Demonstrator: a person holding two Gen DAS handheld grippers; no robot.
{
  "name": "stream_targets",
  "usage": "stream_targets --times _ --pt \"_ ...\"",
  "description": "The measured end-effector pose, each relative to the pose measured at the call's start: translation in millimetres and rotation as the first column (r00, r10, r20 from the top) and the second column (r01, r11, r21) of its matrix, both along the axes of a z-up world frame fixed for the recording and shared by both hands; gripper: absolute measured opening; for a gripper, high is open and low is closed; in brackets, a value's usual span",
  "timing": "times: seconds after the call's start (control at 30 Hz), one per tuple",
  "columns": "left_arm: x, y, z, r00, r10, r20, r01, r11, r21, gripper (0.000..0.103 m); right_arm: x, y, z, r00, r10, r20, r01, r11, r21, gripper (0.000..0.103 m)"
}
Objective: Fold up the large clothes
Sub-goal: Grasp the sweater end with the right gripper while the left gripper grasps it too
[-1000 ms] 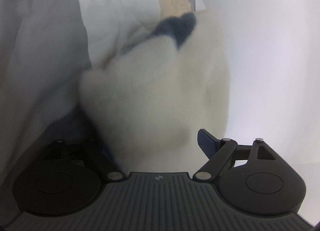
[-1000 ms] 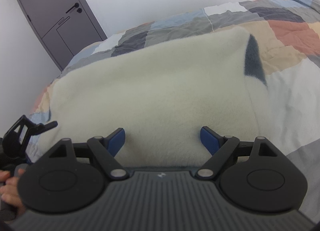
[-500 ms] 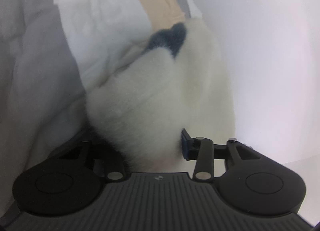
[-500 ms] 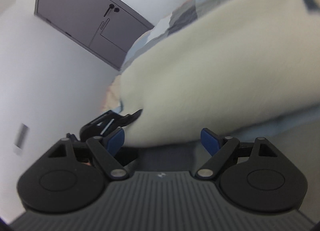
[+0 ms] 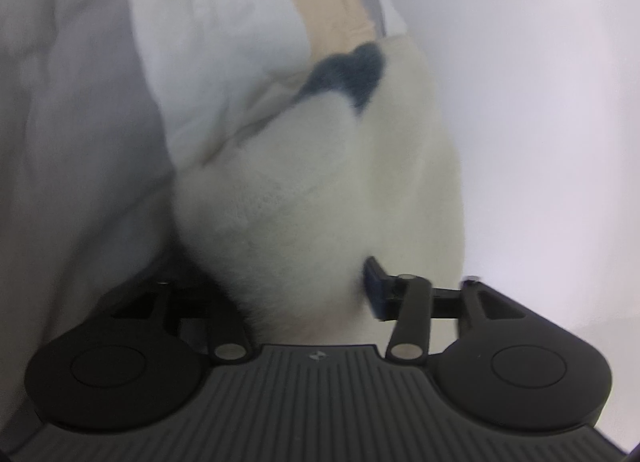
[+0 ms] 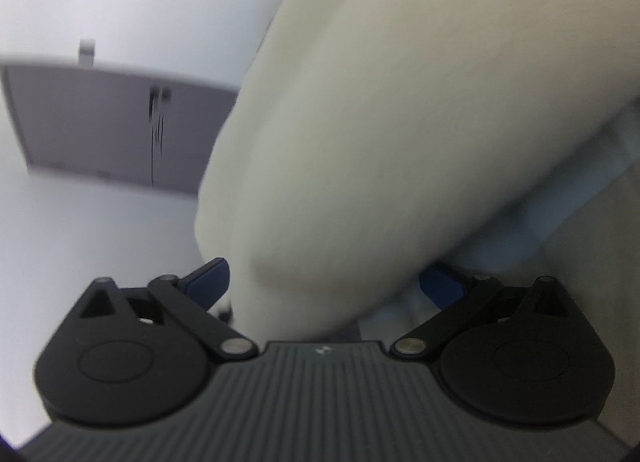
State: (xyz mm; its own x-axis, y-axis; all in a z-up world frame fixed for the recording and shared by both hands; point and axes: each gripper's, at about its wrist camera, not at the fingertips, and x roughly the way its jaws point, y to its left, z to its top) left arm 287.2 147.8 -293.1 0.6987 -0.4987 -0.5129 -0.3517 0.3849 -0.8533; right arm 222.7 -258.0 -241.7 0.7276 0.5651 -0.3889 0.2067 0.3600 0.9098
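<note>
Lengthwise, cream fleece garment (image 5: 304, 198) runs away (dark patch farthest)

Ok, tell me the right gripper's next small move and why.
Probably close the right gripper on the cream fleece: its jaws have just been opening and stand wide, and the fleece's folded edge lies between them, not yet clamped.

The fleece garment (image 5: 304, 198) hides the left tongs' (image 5: 304, 294) left pad; the door (image 6: 120, 126) is blurred.
</note>
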Motion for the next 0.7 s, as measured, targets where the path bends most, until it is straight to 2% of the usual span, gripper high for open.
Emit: stream_targets --times 0.13,0.2,0.3,0.47,0.57,0.63,0.7 --pt "-10.0 6.8 -12.2 1.000 0.023 -0.008 -0.023 0.996 -0.085 0.074 -4.9 -15.9 -1.4 0.994 -0.112 -0.011 0.112 0.991 0.074 0.103" --pt "-12.0 6.4 -12.3 0.999 0.029 0.012 -0.027 0.992 -0.126 0.087 -11.4 -20.0 0.8 0.989 -0.145 -0.030 0.147 0.985 0.092 0.102" --pt "-11.4 3.3 -16.1 0.999 0.033 0.042 -0.026 0.986 -0.164 0.093 -26.7 -25.3 7.0 0.981 -0.190 -0.037 0.193 0.977 0.095 0.103" --pt "-9.3 2.4 -12.3 0.998 0.039 0.049 -0.032 0.990 -0.137 0.092 -38.6 -45.1 2.2 0.947 -0.309 -0.093 0.316 0.946 0.072 0.103" --pt "-10.3 -1.2 -11.5 0.998 0.040 0.054 -0.033 0.992 -0.118 0.092 -38.6 -49.2 -1.4 0.937 -0.332 -0.107 0.342 0.936 0.089 0.103" --pt "-12.2 -6.0 -9.2 0.998 0.032 0.054 -0.028 0.997 -0.078 0.087 -37.7 -51.3 -0.2 0.930 -0.355 -0.092 0.361 0.930 0.063 0.103" --pt "-12.6 -9.1 -6.4 0.999 0.025 0.039 -0.024 0.999 -0.026 0.073 -34.7 -54.7 -1.3 0.923 -0.376 -0.080 0.380 0.924 0.037 0.102"
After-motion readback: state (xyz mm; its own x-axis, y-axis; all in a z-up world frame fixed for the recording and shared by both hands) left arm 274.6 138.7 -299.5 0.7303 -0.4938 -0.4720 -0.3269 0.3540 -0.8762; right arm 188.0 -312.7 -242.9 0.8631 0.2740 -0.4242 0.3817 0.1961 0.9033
